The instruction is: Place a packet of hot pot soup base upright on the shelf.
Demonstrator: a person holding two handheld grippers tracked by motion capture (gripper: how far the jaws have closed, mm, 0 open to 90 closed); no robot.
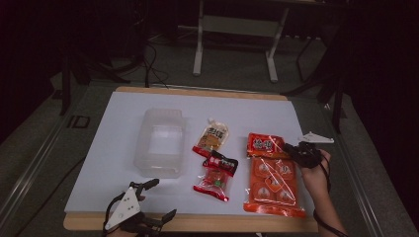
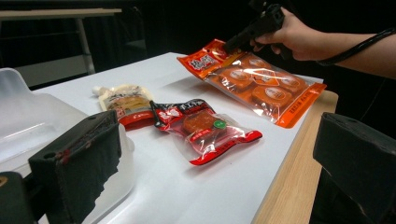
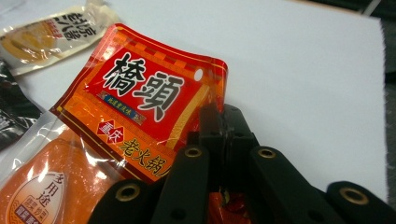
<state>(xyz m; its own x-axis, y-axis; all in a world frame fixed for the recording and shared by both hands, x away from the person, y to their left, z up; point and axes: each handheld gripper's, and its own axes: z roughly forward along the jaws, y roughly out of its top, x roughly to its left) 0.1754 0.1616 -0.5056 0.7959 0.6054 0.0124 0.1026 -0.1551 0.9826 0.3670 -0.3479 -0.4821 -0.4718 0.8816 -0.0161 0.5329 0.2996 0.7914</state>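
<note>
A large orange hotpot-base packet [image 1: 272, 180] lies at the right of the white sheet [image 1: 113, 163]. My right gripper [image 1: 289, 148] is shut on the right side of its red top edge [image 3: 135, 102]. In the left gripper view that top end [image 2: 205, 58] hangs a little above the sheet while the bottom end rests on it. The right gripper [image 2: 238, 39] comes at the packet from the right, held in a hand. My left gripper [image 1: 164, 197] stands open at the near left edge of the table with nothing between its jaws.
A clear plastic tub [image 1: 160, 143] stands left of centre. Between it and the orange packet lie a beige sauce pouch [image 1: 213, 136] and a red-and-black snack packet [image 1: 216, 177]. The wooden table edge [image 1: 222, 223] runs along the front. A metal table frame [image 1: 237, 29] stands on the floor behind.
</note>
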